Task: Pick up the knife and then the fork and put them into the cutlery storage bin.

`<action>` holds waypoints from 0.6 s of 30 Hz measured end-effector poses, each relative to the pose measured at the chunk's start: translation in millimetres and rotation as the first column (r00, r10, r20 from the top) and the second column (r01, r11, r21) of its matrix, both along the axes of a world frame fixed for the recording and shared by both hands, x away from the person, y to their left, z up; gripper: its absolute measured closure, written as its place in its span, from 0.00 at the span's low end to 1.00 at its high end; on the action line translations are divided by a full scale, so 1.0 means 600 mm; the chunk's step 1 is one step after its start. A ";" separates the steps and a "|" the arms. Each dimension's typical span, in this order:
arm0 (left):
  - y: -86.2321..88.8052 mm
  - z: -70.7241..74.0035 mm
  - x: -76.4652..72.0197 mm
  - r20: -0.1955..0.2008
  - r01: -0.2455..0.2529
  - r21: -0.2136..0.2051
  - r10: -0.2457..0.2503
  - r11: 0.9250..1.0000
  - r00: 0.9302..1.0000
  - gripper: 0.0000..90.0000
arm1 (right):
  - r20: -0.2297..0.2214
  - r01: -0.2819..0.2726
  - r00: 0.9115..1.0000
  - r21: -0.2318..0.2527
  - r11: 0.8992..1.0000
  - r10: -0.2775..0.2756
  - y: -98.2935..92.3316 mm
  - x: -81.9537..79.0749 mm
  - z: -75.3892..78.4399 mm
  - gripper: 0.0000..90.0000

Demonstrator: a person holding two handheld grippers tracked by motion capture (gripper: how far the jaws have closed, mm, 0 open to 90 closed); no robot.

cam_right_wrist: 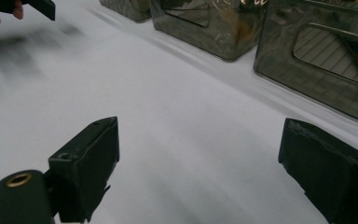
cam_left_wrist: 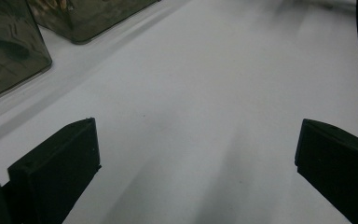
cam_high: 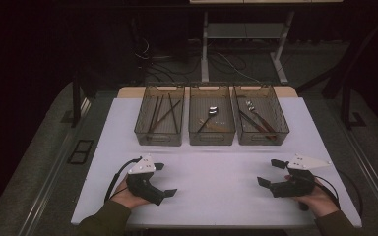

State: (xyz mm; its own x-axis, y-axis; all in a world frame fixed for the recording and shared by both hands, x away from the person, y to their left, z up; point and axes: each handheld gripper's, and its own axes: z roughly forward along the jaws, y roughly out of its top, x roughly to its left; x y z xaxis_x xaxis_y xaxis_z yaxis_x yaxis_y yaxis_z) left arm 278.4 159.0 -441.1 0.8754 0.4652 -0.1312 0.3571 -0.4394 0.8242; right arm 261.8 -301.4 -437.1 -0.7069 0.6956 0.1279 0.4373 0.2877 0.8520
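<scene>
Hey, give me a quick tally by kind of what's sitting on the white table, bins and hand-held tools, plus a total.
Smoky see-through bins: 3, namely left bin, middle bin, right bin
Hand-held tools: 2, namely left tool, right tool
Total: 5

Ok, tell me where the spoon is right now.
In the high view the spoon lies inside the middle bin of the three at the table's far edge, well beyond both open grippers.

Lab/test setup: white desk (cam_high: 216,162) w/ three clear bins (cam_high: 211,120), floor cables (cam_high: 226,61) and a metal stand (cam_high: 246,34) beyond.
</scene>
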 end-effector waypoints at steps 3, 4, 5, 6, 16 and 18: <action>0.000 0.000 0.000 -0.001 -0.002 -0.005 0.002 1.000 1.000 0.00 | -0.001 -0.008 1.000 -0.006 1.000 0.008 0.006 -0.003 -0.003 0.14; 0.000 0.000 0.000 -0.002 -0.002 -0.005 0.002 1.000 1.000 0.00 | -0.003 -0.009 1.000 -0.006 1.000 0.009 0.008 -0.004 -0.004 0.14; -0.001 0.000 0.000 -0.002 -0.002 -0.006 0.002 1.000 1.000 0.00 | -0.004 -0.010 1.000 -0.006 1.000 0.010 0.009 -0.005 -0.004 0.14; -0.001 0.000 -0.001 -0.002 -0.003 -0.006 0.003 1.000 1.000 0.00 | -0.009 -0.011 1.000 -0.003 1.000 0.011 0.011 -0.006 -0.005 0.14; -0.001 0.001 0.000 0.000 0.004 -0.009 -0.004 1.000 1.000 0.00 | -0.025 -0.046 0.999 -0.034 0.998 0.045 0.023 -0.010 -0.014 0.14; -0.001 0.001 -0.001 -0.001 0.003 -0.009 -0.003 1.000 1.000 0.00 | -0.027 -0.046 0.999 -0.040 0.998 0.045 0.023 -0.010 -0.015 0.14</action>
